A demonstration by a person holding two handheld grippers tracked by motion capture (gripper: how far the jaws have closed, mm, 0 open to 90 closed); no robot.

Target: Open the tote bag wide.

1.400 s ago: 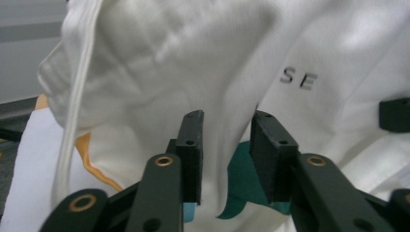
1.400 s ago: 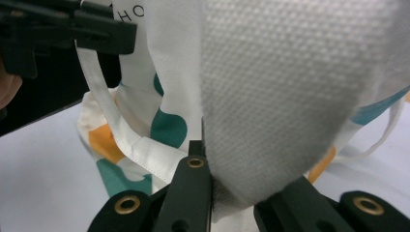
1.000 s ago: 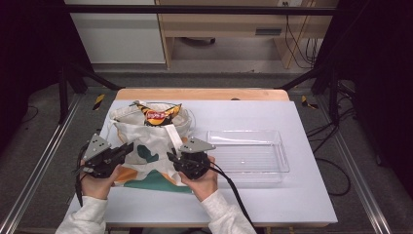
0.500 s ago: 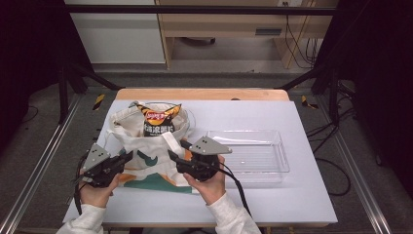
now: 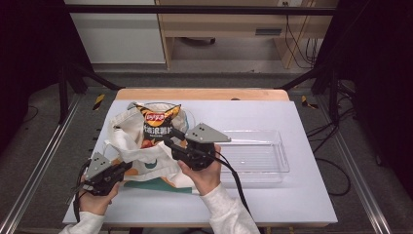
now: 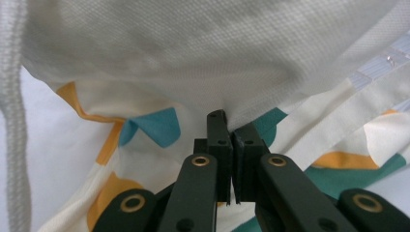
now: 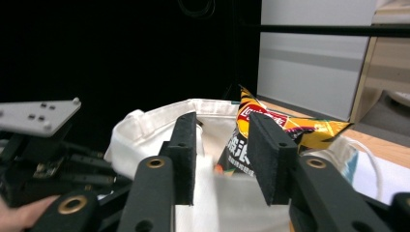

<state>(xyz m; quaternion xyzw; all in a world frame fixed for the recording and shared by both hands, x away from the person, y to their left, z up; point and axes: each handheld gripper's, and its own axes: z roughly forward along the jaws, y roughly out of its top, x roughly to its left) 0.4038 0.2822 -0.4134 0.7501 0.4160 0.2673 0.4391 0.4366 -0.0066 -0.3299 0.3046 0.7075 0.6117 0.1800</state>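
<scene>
near the table's left edge, left gripper (image 5: 127, 166) clamps tote bag (image 5: 134, 141); right gripper (image 5: 171, 137), jaws apart and just closing on nothing, must next grasp chip bag (image 5: 157, 122).

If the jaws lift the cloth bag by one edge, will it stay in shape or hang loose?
The cloth bag will probably hang loose: it already lies in soft folds. It looks light, thin fabric. The chip packet standing in its mouth may tip or slide out, since nothing firm holds it.
</scene>
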